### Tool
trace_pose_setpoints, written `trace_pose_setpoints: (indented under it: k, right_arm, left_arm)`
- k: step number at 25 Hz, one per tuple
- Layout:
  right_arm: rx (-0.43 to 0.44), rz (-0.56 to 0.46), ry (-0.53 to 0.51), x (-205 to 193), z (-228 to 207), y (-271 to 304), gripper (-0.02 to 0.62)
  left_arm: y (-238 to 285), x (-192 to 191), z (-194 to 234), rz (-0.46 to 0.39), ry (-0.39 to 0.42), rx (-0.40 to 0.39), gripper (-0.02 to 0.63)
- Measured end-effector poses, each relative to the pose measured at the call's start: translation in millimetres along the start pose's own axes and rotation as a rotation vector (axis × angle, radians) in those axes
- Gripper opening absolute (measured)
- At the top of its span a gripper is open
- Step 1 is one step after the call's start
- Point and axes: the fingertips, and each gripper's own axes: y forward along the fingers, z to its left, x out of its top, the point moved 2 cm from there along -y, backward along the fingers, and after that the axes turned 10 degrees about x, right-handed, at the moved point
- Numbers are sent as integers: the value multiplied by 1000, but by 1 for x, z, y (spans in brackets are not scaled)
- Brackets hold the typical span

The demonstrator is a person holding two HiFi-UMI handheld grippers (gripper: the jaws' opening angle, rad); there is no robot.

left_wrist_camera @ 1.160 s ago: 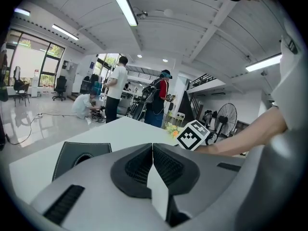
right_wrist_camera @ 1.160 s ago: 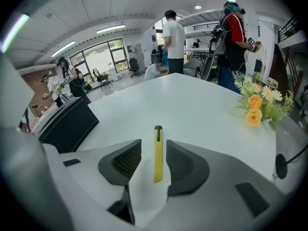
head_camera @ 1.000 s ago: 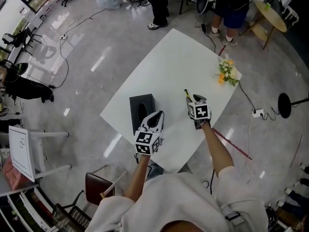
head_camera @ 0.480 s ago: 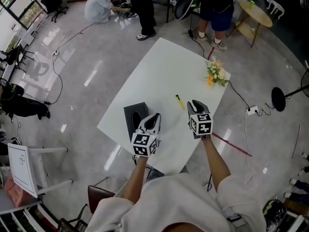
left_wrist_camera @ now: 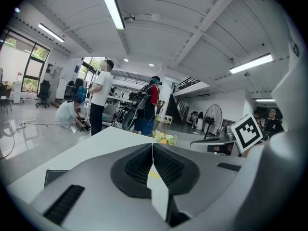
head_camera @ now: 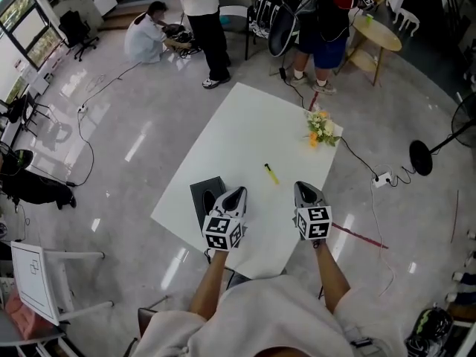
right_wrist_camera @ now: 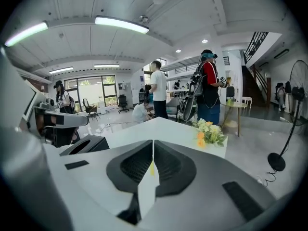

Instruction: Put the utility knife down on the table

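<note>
white table [head_camera: 253, 117], knife [head_camera: 272, 173] lying free mid-top, box [head_camera: 202, 193] and flowers [head_camera: 320, 129] at edges, glossy floor [head_camera: 126, 117], left gripper [head_camera: 238, 192] and right gripper [head_camera: 302, 187] clenched empty

Open workshop hall, glossy grey floor [head_camera: 126, 132] with light glare. Windows [head_camera: 21, 17] at far left, black office chair [head_camera: 76, 27] near them. Round wooden side table [head_camera: 375, 32] top right. Standing fan [head_camera: 420, 157], white power strip [head_camera: 381, 178] and black cable [head_camera: 359, 161] on floor at right; red strip [head_camera: 361, 236] nearby. White ceiling, tube lights [left_wrist_camera: 110, 6]. Staircase [right_wrist_camera: 257, 40] at back. People stand at rear [head_camera: 201, 21], one crouches [head_camera: 145, 37].
</note>
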Motion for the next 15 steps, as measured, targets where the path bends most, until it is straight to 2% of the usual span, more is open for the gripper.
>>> trace_pose_setpoints:
  k: [7,15]
  right_arm:
    - [-40,-73,-39,21,10,-25,34]
    - [-39,-170,-62,54,23,-41,32]
  left_arm:
    - [-4,8,-7,-24,18,-21,20]
    - [-14,32,-8,-80,72,-24,21]
